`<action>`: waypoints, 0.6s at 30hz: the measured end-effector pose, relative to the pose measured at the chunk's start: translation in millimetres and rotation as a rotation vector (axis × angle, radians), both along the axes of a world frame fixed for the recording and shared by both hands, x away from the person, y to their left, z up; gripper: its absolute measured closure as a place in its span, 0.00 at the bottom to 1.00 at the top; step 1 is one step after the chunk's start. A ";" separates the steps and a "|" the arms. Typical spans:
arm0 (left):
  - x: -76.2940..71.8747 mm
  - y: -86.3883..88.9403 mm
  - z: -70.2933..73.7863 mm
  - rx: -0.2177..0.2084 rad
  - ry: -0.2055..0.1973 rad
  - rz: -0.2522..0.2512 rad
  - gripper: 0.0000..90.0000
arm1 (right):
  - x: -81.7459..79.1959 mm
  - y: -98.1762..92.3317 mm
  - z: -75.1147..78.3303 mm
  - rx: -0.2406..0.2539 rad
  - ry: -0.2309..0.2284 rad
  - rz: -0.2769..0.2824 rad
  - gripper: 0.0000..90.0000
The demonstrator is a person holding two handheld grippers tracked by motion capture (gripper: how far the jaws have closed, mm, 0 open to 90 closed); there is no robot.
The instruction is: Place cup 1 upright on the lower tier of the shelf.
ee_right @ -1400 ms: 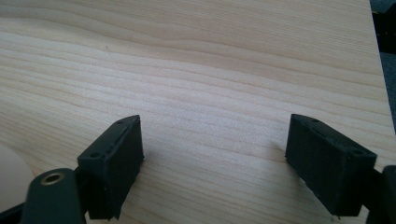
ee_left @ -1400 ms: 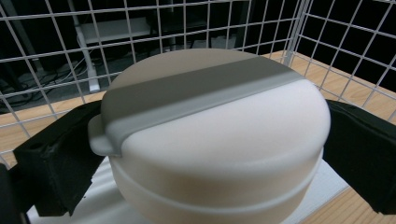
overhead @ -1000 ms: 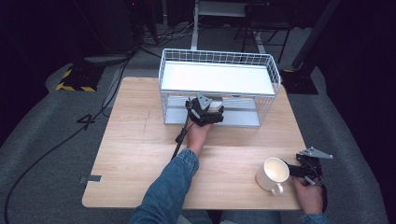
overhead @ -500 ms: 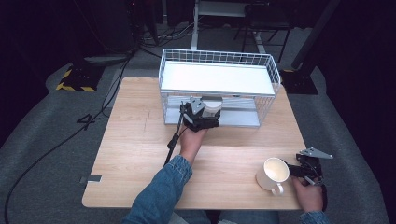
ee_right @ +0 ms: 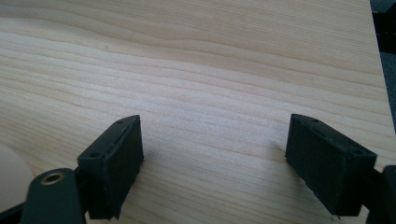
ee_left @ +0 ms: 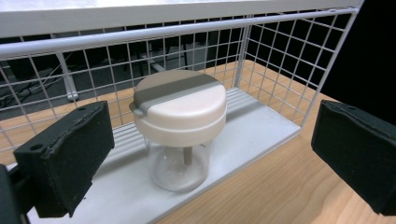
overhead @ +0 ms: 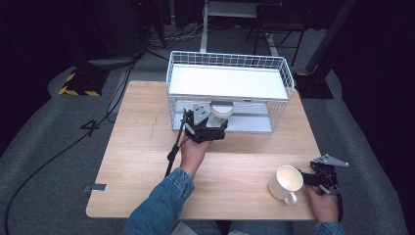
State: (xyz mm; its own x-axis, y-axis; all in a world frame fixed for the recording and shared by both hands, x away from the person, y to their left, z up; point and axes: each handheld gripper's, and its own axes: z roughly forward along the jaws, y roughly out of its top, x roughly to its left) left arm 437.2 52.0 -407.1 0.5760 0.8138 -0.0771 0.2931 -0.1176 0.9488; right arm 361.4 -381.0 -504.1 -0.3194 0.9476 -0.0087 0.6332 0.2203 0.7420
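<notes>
A clear jar with a cream and grey lid (overhead: 221, 110) (ee_left: 180, 126) stands upright on the lower shelf of a white wire rack (overhead: 227, 63), near its open front. My left gripper (overhead: 211, 128) (ee_left: 210, 158) hovers just in front of the jar. Its jaws are open wide and the jar stands beyond them, untouched. At the table's near right corner my right gripper (overhead: 306, 178) (ee_right: 215, 163) lies low over the wood, open, with bare table between its jaws. A cream mug (overhead: 286, 182) (ee_right: 9, 177) stands upright just beside its left jaw.
The rack's white top shelf (overhead: 227, 83) overhangs the jar, and wire mesh (ee_left: 280, 60) closes the back and sides. The wooden table (overhead: 142, 127) has dark floor and cables around it. A black cable (overhead: 173, 149) trails from my left gripper.
My left gripper has drawn back from the rack toward the near left, and the jar now stands uncovered on the lower shelf. The right gripper and mug have not moved.
</notes>
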 end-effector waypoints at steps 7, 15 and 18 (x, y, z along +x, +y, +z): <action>-13.2 16.6 2.5 0.011 0.026 -0.012 0.00 | 0.3 -1.7 0.0 0.002 0.001 0.043 0.20; -31.2 31.1 7.1 0.058 0.021 -0.026 0.00 | -1.8 -3.5 -0.1 -0.004 0.009 0.041 0.17; -36.5 34.8 7.6 0.057 0.022 -0.030 0.00 | -1.9 -3.3 -0.2 -0.005 0.009 0.036 0.16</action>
